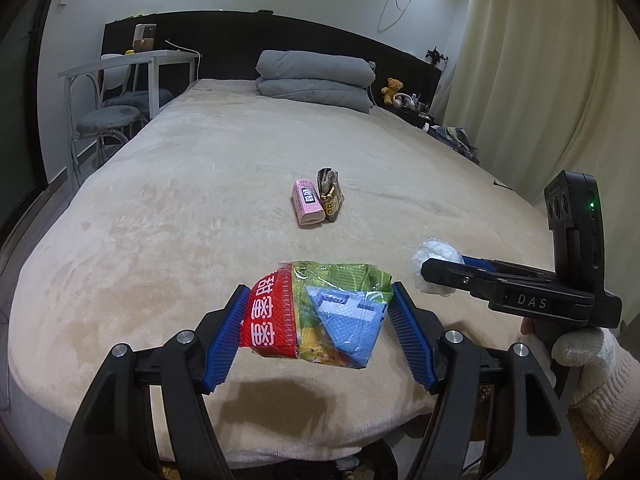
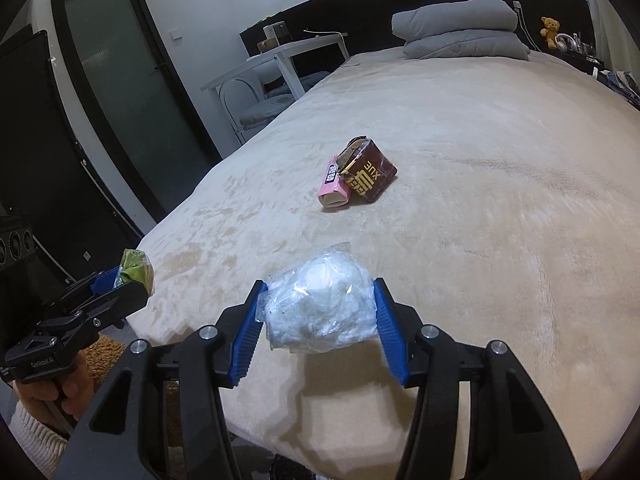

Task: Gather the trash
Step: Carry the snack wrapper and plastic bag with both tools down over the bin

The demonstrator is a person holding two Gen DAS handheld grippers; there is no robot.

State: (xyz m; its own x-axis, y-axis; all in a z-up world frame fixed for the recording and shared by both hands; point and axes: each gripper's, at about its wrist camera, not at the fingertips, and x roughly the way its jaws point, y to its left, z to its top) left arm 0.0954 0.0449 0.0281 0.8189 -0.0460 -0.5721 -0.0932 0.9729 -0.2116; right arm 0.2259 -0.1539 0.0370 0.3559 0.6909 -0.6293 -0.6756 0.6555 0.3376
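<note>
1. Nearest the lens in the left wrist view, the left gripper (image 1: 316,320) is pinching a crumpled snack wrapper (image 1: 316,312), red, green and blue, at lower centre. Blue pads are pressing on both of its sides, and a shadow on the blanket beneath it suggests it is hanging clear of the bed (image 1: 200,168).
2. Right gripper (image 2: 318,306), lower centre of the right wrist view, is clamping a wad of clear plastic with white tissue inside (image 2: 320,308). The jaws are standing about the wad's width apart, the pads pressing into it; it too is casting a shadow below, so it is likely riding off the blanket.
3. Each gripper is showing in the other's view: the right one at right edge, the left one at lower left, both near the foot of the bed. Holding one piece apiece looks like a way to carry two loads in one trip.
4. Still lying mid-frame on the bed: a pink box (image 1: 307,202) and a torn brown box (image 1: 330,196), touching side by side, well apart from both grippers.
5. No bin is appearing in either view, so I cannot tell where the held pieces are heading.
6. Judgement: collection is partway along, with two pieces in hand and two waiting.
</note>
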